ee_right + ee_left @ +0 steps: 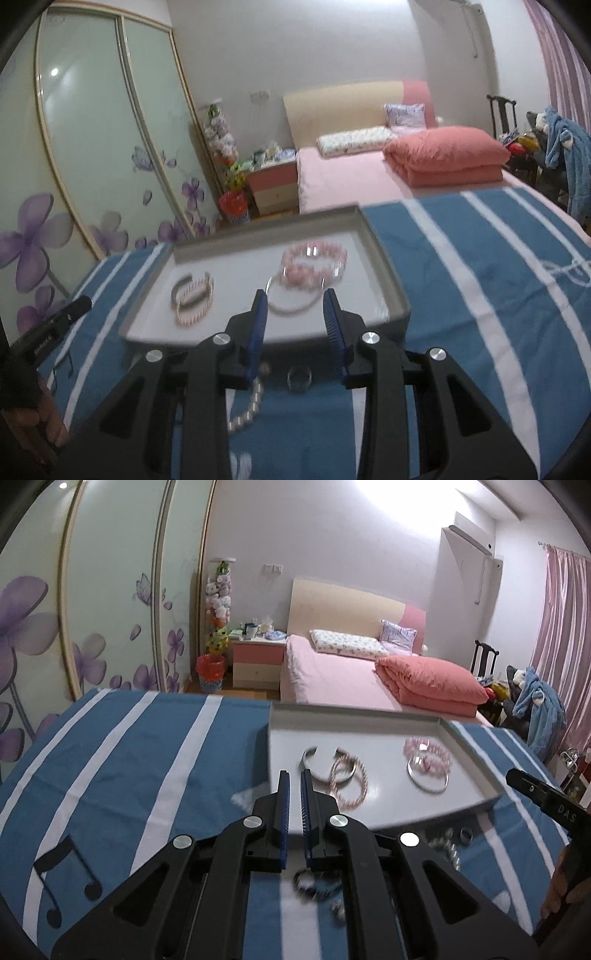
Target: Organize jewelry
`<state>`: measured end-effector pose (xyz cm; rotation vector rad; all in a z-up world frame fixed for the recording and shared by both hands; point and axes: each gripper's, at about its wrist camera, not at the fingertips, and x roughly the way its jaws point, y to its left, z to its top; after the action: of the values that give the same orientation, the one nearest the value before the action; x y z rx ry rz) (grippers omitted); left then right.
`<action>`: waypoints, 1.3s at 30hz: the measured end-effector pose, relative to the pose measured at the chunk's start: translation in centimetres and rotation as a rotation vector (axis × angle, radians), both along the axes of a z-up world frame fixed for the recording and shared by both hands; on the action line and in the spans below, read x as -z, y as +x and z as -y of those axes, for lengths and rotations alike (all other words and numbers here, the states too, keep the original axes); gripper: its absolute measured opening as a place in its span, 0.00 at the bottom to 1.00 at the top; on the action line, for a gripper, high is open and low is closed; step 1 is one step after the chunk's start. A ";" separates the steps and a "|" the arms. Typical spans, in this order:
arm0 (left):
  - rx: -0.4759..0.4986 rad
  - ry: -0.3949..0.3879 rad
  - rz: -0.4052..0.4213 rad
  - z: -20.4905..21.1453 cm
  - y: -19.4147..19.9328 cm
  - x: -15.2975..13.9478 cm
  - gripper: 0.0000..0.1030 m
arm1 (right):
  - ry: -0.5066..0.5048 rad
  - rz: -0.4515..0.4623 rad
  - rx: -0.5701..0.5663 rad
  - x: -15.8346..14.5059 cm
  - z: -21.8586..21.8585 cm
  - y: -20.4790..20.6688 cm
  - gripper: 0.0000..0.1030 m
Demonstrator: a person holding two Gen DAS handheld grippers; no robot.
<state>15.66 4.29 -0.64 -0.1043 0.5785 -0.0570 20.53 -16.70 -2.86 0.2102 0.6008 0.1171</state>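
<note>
A shallow grey tray (354, 716) (388, 273) lies on the blue striped cloth. In it are a silver cuff (312, 760), a pink bead bracelet (354, 790) (194, 306), a pink crystal bracelet (430, 755) (314, 264) and a silver bangle (428, 782) (291, 308). My left gripper (294, 775) is shut with nothing in it, over the tray's near left corner. My right gripper (294, 295) is open and holds nothing, above the tray's front edge. On the cloth under the grippers lie a ring (299, 378) (467, 836), a pearl bracelet (247, 406) and a dark bracelet (314, 882).
The cloth (129, 760) with white stripes covers the work surface. Beyond it stand a pink bed (332, 679), a nightstand (256, 661) and a flowered wardrobe (92, 609). A chair with blue clothing (557, 147) is at the far right. A hand (48, 417) holds the left gripper's handle.
</note>
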 end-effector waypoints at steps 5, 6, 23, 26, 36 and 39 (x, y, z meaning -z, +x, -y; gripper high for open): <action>-0.018 0.006 -0.033 -0.6 -1.0 1.2 0.12 | -0.020 -0.111 -0.066 2.4 -1.7 -0.8 0.32; -0.023 0.009 -0.039 -0.7 -1.1 1.4 0.12 | -0.025 -0.134 -0.083 2.8 -2.3 -0.8 0.32; 0.032 0.050 -0.099 0.1 -0.7 2.8 0.36 | -0.213 -0.266 -0.146 6.3 -5.3 -1.3 0.10; 0.071 0.082 -0.116 0.9 -0.6 3.2 0.36 | -0.219 -0.262 -0.117 6.3 -4.1 -1.5 0.10; 0.148 0.195 -0.208 3.1 0.4 5.1 0.34 | -0.216 -0.259 -0.079 6.2 -2.5 -1.5 0.10; 0.169 0.216 -0.235 3.4 0.6 5.6 0.30 | -0.209 -0.261 -0.082 6.2 -2.3 -1.4 0.10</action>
<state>16.22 0.88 -6.28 0.1496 0.8241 -0.1470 19.12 -14.37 -9.08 -0.0028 0.8762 0.1060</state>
